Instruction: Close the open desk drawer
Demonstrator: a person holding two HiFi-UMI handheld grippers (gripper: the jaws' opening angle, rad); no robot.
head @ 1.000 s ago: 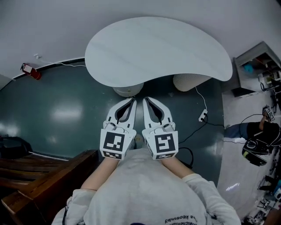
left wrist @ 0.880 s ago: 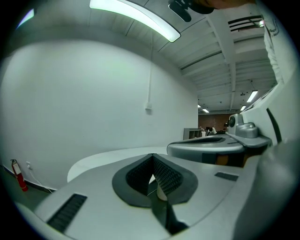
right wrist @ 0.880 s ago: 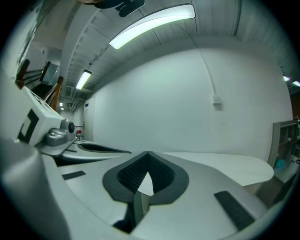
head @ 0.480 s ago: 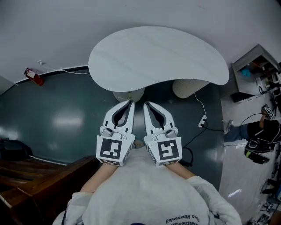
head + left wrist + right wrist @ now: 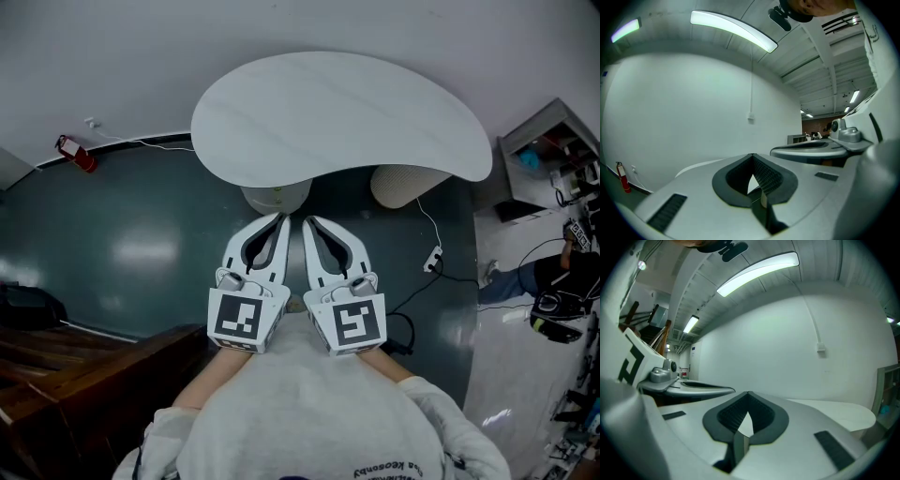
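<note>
No open drawer shows in any view. In the head view my left gripper (image 5: 280, 218) and right gripper (image 5: 307, 222) are held side by side in front of the person's chest, pointing at a white kidney-shaped table (image 5: 412, 122). Both are shut with nothing in them. In the left gripper view the left gripper (image 5: 752, 155) has its jaws meeting at the tip, facing a bare white wall, with the other gripper (image 5: 811, 150) to its right. The right gripper (image 5: 748, 393) looks the same in the right gripper view, with the table top (image 5: 839, 411) ahead.
The table stands on two round white pedestals (image 5: 275, 196) over a dark green floor (image 5: 141, 244). Dark wooden furniture (image 5: 75, 361) sits at lower left. A red fire extinguisher (image 5: 71, 151) lies by the wall. A cable and socket strip (image 5: 432, 259) trail at right, beside cluttered shelving (image 5: 553, 150).
The head view has shifted slightly, so the table and wooden furniture sit a little differently in frame. Both grippers stay shut and side by side, hardly moved.
</note>
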